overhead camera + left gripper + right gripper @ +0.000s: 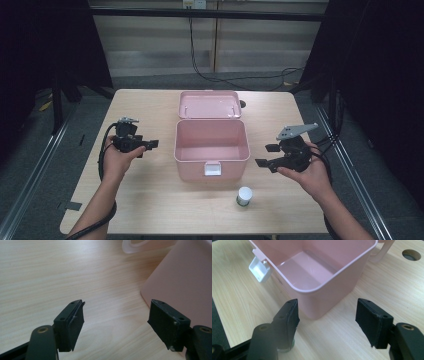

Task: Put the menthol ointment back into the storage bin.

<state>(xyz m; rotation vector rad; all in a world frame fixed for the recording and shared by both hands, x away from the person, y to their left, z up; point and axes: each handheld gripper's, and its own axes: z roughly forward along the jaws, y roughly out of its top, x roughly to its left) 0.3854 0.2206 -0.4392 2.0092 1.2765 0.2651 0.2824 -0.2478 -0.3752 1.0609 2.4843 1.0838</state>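
A: While both grippers hover, where is the box [212, 148]?
B: Centre of the tabletop [150, 200], between them, touching neither. Left gripper [149, 144] just beside its left wall, fingers [71, 322] wide, nothing between. Right gripper [267, 155] off its right corner, fingers [373, 322] wide, empty.
A: Make and shape?
B: Smooth pink plastic, rectangular, rounded rim, lid [210, 104] flung back, white latch [212, 169] in front, hollow bare. Tabletop pale wood grain. Small white-capped jar [244, 196] near the front.
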